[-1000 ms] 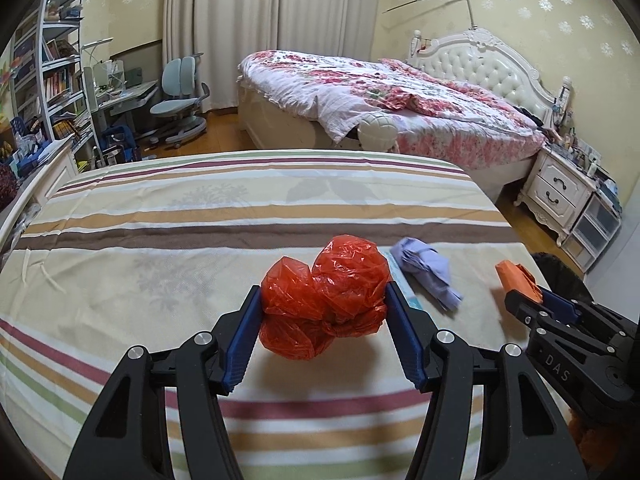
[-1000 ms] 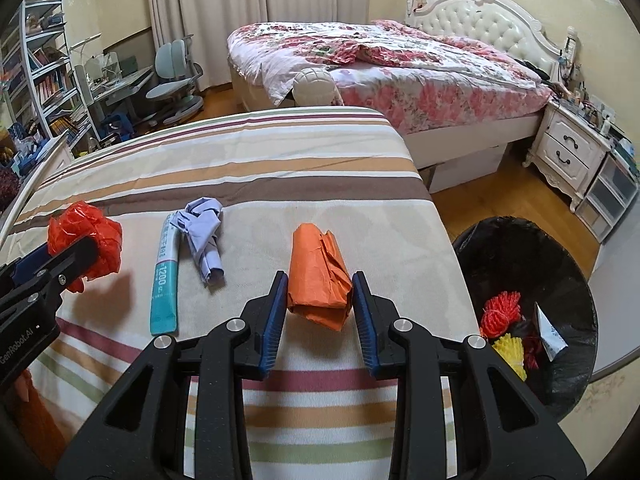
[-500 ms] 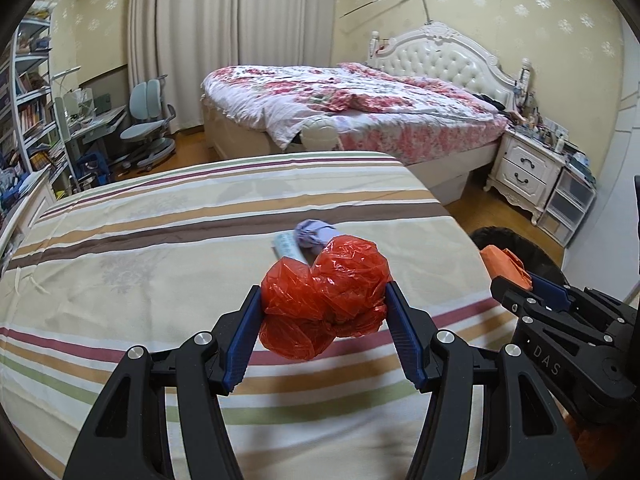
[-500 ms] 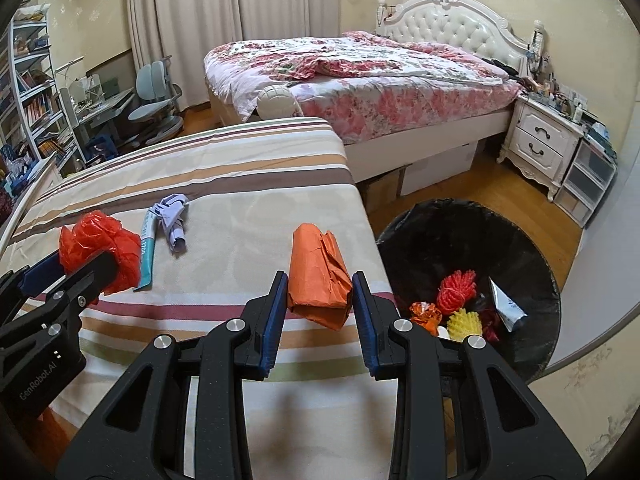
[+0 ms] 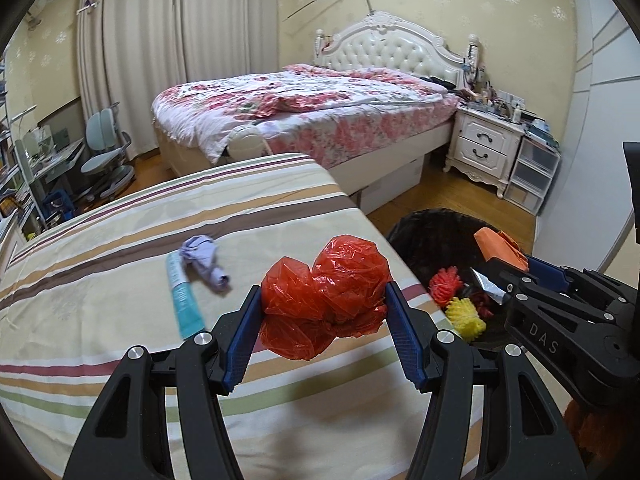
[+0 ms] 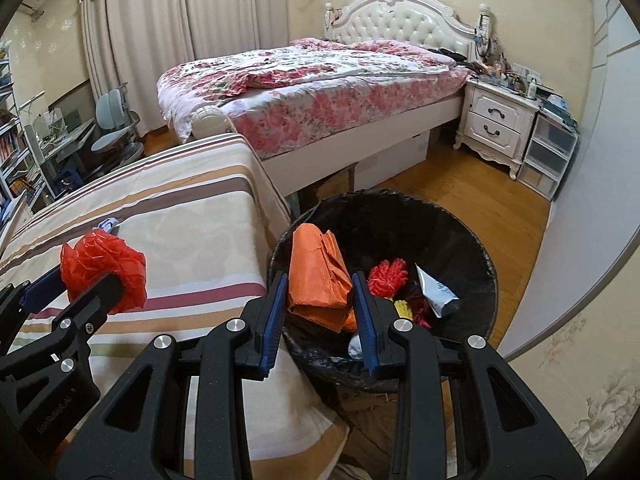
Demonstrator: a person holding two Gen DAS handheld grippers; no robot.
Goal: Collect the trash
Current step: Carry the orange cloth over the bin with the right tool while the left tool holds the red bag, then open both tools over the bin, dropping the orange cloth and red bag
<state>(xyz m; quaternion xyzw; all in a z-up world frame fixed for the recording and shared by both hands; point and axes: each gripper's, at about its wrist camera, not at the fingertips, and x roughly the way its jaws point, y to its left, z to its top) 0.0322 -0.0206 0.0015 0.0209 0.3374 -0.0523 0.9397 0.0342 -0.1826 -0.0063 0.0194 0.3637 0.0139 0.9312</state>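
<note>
My left gripper (image 5: pixel 322 300) is shut on a crumpled red plastic bag (image 5: pixel 326 296) and holds it above the right edge of the striped bed (image 5: pixel 120 288). It also shows in the right wrist view (image 6: pixel 104 268). My right gripper (image 6: pixel 320 284) is shut on a folded orange paper (image 6: pixel 318 272) and holds it over the near rim of the black-lined trash bin (image 6: pixel 460 224). The bin holds red and yellow scraps and a grey tube. A teal tube (image 5: pixel 184 300) and a crumpled lilac cloth (image 5: pixel 204 260) lie on the striped bed.
A large floral bed (image 6: pixel 320 80) stands behind. A white nightstand (image 6: pixel 496 124) and drawer units are at the right wall. Wooden floor (image 6: pixel 480 200) surrounds the bin. Desk, chairs and shelves stand at the far left.
Both grippers have moved right with their loads. The orange paper went from above the bed to above the bin. The red bag has come to the bed's right edge.
</note>
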